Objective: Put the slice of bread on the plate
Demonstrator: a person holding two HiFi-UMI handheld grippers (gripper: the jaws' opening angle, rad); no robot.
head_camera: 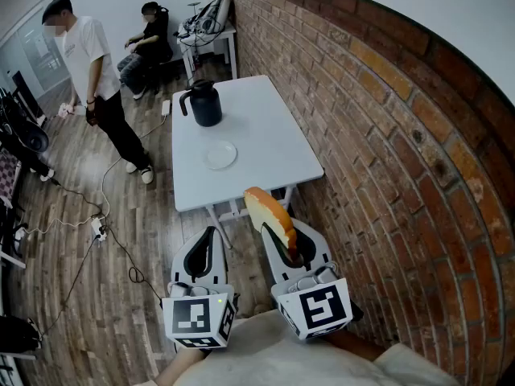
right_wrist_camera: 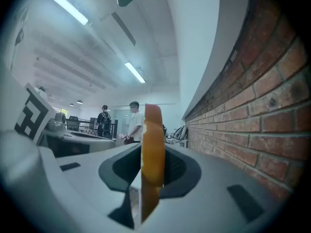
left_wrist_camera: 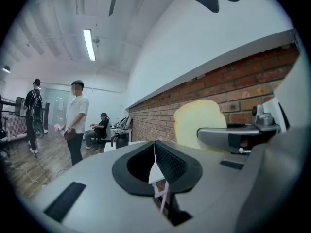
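My right gripper (head_camera: 272, 233) is shut on a slice of bread (head_camera: 269, 214), which stands on edge, crust up, and sticks out forward past the jaws. In the right gripper view the bread (right_wrist_camera: 152, 144) shows edge-on between the pads of that gripper (right_wrist_camera: 152, 165). From the left gripper view the slice (left_wrist_camera: 199, 123) shows its pale face at the right. My left gripper (head_camera: 211, 233) is held level beside the right one, its jaws (left_wrist_camera: 155, 147) shut on nothing. A small white plate (head_camera: 220, 154) lies on the white table (head_camera: 269, 139) ahead of both grippers.
A black jug (head_camera: 203, 103) stands on the table beyond the plate. A brick wall (head_camera: 386, 135) runs along the table's right side. At the far left one person (head_camera: 92, 71) stands and another (head_camera: 149, 43) sits. Cables (head_camera: 96, 223) lie on the wooden floor.
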